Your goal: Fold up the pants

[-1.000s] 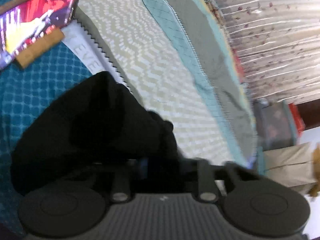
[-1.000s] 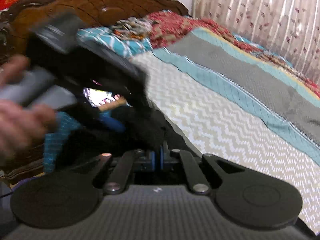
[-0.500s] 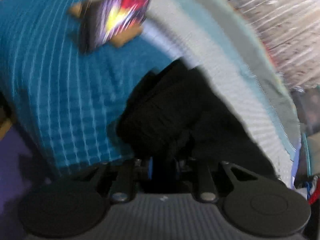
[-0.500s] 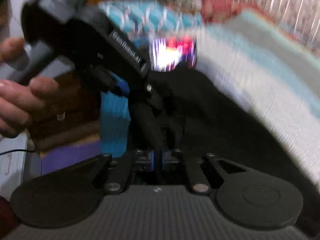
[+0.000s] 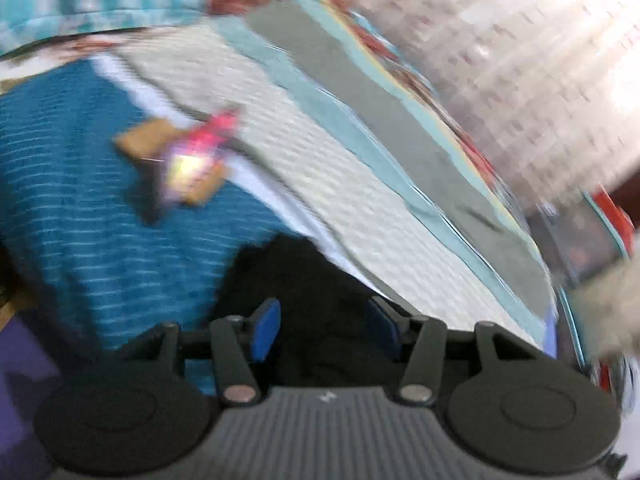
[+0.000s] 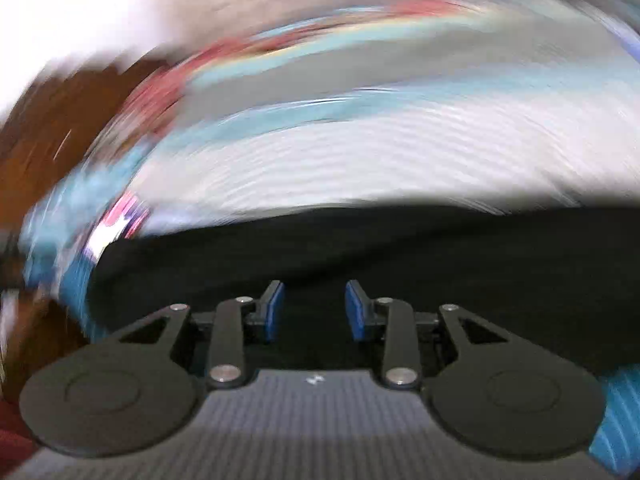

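Note:
The black pants (image 5: 304, 280) lie bunched on the bed just ahead of my left gripper (image 5: 326, 328). Its blue pads (image 5: 266, 328) stand apart, so it is open, with black cloth between and below them. In the right wrist view the pants (image 6: 360, 248) spread as a wide dark band across the bed. My right gripper (image 6: 314, 308) is open above them, its blue pads (image 6: 274, 312) apart and holding nothing. Both views are motion-blurred.
A blue patterned cloth (image 5: 80, 200) covers the bed's near left part, with a lit phone (image 5: 192, 160) on it. A white zigzag bedspread (image 5: 320, 168) and a grey-teal blanket (image 5: 392, 120) lie beyond. A curtain (image 5: 520, 60) hangs at the far side.
Both grippers were shut on the black pants and have opened, letting the cloth go. Both cameras have swung, and the pants now lie lower on the bed.

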Motion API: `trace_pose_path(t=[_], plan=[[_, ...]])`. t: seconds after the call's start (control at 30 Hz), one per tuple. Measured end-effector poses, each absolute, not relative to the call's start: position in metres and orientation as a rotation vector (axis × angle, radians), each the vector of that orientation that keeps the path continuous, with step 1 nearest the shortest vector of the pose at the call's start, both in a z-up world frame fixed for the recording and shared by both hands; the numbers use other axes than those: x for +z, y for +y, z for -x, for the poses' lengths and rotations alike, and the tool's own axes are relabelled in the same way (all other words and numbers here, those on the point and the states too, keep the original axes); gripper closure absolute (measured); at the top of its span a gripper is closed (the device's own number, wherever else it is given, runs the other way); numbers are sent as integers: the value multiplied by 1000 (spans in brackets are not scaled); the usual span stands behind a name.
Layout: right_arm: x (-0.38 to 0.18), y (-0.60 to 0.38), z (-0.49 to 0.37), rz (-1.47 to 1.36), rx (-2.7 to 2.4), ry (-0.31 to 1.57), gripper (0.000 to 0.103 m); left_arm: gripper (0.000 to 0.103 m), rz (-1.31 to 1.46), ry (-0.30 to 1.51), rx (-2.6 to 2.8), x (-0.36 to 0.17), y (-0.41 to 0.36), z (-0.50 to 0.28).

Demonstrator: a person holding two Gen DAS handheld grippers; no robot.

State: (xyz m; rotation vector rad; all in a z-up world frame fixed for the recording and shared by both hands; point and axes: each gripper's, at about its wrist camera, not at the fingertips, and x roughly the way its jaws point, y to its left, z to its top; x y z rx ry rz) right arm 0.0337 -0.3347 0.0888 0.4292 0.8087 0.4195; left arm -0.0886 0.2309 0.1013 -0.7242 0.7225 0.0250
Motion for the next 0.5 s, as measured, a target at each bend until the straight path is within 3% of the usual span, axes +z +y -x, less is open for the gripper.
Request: trace_pose_path(t=[0.2,0.5], plan=[[63,-426,-8,-762,172,768,66,54,562,915,-244,83,108,10],[48,-476,4,-897,82,709,65,51,-84,970,-564,67,-111,-8]])
